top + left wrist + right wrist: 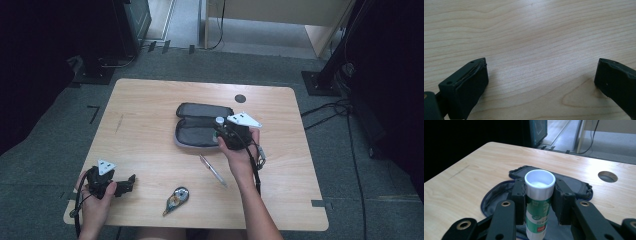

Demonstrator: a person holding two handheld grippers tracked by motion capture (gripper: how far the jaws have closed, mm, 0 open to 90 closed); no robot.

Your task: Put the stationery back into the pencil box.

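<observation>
Right gripper (pixel 539 202): your jaws clamp a glue stick (pixel 538 202), upright, above the open pouch (pixel 499 195).
Left gripper (pixel 541 82): your jaws gape wide, empty, over the table (pixel 529 37).

Each black tool (pixel 235 134) carries a grey three-cornered plate on top, trailing a black cable; round screws stud its linkage arms.

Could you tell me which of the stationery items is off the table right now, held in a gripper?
The glue stick, clamped upright in the right gripper above the open pencil case. The pen and correction tape lie flat on the table.
</observation>
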